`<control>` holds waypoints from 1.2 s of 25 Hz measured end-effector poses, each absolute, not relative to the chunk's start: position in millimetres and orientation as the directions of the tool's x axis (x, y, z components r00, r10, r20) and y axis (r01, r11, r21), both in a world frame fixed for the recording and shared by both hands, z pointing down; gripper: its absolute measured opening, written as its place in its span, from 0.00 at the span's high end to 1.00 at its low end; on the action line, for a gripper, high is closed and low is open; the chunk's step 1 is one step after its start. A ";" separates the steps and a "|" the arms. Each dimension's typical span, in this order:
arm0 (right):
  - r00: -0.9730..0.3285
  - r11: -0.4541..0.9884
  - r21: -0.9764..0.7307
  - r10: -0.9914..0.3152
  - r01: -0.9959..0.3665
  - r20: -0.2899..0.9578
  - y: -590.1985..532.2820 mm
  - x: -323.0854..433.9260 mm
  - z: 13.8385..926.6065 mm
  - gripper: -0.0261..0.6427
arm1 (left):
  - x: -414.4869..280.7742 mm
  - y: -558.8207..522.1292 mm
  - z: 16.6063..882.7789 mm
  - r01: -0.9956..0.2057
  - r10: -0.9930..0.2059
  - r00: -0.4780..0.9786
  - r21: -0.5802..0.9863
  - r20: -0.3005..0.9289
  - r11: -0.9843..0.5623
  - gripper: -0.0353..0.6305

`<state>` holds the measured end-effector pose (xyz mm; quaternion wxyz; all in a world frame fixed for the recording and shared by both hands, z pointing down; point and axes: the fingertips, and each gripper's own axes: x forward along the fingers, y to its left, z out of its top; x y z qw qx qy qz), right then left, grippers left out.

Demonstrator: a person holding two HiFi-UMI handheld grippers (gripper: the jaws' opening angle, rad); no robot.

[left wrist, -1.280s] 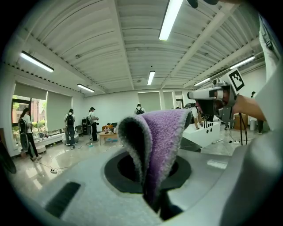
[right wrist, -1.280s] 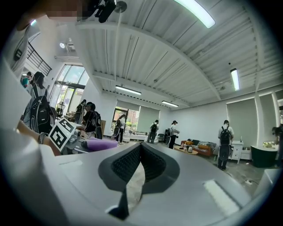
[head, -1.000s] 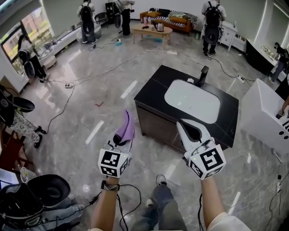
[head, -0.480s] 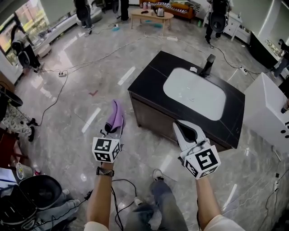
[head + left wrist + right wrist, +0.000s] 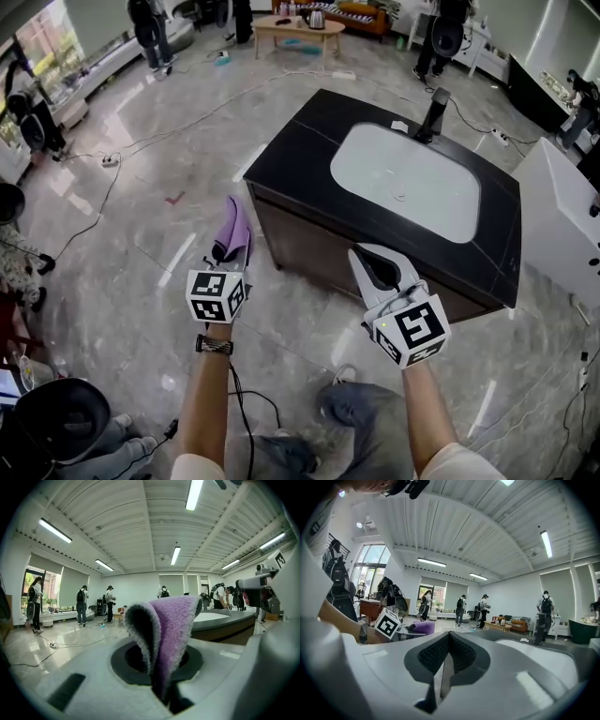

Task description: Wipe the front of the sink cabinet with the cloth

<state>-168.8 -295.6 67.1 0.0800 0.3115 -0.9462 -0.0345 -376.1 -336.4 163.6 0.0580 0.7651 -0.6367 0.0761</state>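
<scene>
The person has stepped closer: the sink cabinet (image 5: 309,246) now fills more of the head view, with both claws nearer its dark front. The left claw (image 5: 230,255) stays clamped on the purple cloth (image 5: 234,228), upright beside the cabinet's left corner, not touching. The right claw (image 5: 362,258) is closed, empty. Wiping seems about to begin.

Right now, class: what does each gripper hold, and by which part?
The left gripper pinches the purple cloth by its lower end; the rest stands free above the jaws. The right gripper holds nothing, its jaws together.
</scene>
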 end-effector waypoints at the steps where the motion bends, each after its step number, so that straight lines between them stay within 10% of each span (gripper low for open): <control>1: -0.793 0.804 0.117 -0.595 -0.584 0.131 -299.0 -168.5 76.3 0.95 | -377.0 -341.7 173.2 -0.983 -0.965 0.176 -0.008 0.194 -0.181 0.87; 30: -0.813 0.814 0.071 -0.580 -0.576 0.053 -315.4 -120.7 291.2 0.95 | -404.1 -463.0 370.1 -0.988 -0.982 0.144 -0.032 0.120 -0.149 0.87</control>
